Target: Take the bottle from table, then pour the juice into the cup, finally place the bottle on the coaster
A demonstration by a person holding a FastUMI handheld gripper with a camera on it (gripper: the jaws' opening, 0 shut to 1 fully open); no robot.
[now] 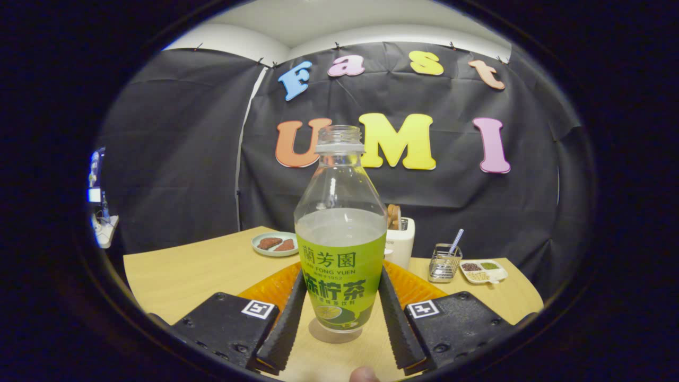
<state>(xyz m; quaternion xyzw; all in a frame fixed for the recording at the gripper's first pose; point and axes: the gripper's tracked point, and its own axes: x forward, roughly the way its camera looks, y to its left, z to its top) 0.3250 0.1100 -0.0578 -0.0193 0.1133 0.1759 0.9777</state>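
Observation:
A clear, capless bottle (341, 223) with a green label stands upright between my fingers, about half full of pale juice. My gripper (342, 276) is shut on it, with one finger pressing each side of the label. The bottle's base is just over the wooden table (185, 276), with a round shadow under it. Right behind the bottle lies an orange ribbed coaster (268, 289), partly hidden by the bottle and the fingers.
Beyond the bottle stand a white toaster (401, 244) with bread, a green plate (275, 244) with brown pieces, a wire basket (444, 262) holding a straw, and a small divided dish (482, 270) at the table's far right. A person's fingertip (364, 374) shows below the fingers.

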